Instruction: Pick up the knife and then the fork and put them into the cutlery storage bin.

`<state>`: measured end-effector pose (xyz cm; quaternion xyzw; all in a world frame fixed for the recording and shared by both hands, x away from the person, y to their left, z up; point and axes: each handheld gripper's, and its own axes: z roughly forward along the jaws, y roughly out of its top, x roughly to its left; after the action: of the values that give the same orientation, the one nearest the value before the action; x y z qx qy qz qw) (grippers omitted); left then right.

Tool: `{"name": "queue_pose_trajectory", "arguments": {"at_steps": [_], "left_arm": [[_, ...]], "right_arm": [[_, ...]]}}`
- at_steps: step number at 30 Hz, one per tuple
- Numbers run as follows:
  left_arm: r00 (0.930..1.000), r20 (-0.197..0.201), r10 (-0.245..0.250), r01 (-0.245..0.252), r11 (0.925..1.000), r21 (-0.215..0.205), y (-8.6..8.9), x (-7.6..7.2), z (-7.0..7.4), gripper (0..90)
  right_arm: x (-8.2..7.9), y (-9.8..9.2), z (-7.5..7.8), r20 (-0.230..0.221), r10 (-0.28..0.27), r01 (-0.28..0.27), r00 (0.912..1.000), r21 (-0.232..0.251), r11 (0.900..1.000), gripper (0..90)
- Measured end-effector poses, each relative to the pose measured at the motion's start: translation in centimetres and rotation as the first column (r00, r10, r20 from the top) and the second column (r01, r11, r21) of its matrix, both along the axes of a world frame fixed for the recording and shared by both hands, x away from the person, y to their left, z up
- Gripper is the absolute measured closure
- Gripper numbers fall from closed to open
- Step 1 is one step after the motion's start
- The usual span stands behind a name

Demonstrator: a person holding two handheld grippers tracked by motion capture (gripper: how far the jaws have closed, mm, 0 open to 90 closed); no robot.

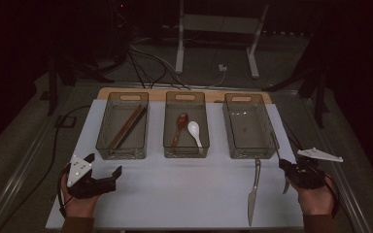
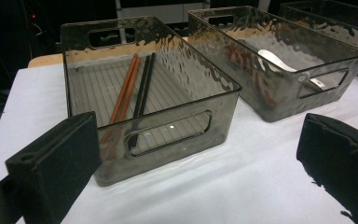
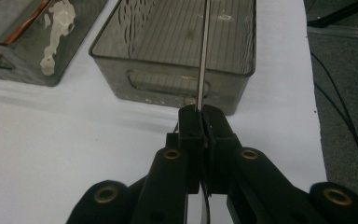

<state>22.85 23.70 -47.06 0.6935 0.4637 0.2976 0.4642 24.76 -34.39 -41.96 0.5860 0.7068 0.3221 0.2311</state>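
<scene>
Right claw (image 3: 202,119): clamped together on a thin metal utensil (image 3: 202,56), which is seen edge-on; whether it is a knife or a fork cannot be told.
Utensil's place: it is held in the pads at the lower middle of the right gripper view, with its free end raised over the front wall of the empty bin (image 3: 172,88).
Long axis: it runs straight up the frame from the pads, in line with the bin's length.
Direction of the bin: directly ahead of the right claw, towards the top of the frame; in the high view it is the rightmost of three bins.
Judged next move: the utensil is to be carried forward over the front wall and lowered lengthwise.
Table knife (image 1: 254,187): laid on the surface (image 1: 175,194) just left of the right claw, pointing up-frame at the same bin.
Left claw (image 1: 104,163): jaws held apart with nothing between them, at the lower left, well apart from the empty bin.
Nearer hand: the right.
</scene>
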Motion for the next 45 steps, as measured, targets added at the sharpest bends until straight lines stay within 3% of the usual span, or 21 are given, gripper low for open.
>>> {"name": "queue_pose_trajectory", "arguments": {"at_steps": [34,45], "left_arm": [[1.0000,0.007,0.005,-0.005,0.9999,-0.011,0.1,0.0,-0.2,0.7],[0.9999,0.007,0.010,-0.010,0.9999,-0.011,0.2,0.0,-0.3,0.7]], "right_arm": [[4.5,0.3,0.7,0.032,0.002,-0.003,0.9995,0.020,1.000,87.9],[6.3,0.2,1.1,0.035,-0.002,0.000,0.9994,0.050,0.999,87.9]]}}
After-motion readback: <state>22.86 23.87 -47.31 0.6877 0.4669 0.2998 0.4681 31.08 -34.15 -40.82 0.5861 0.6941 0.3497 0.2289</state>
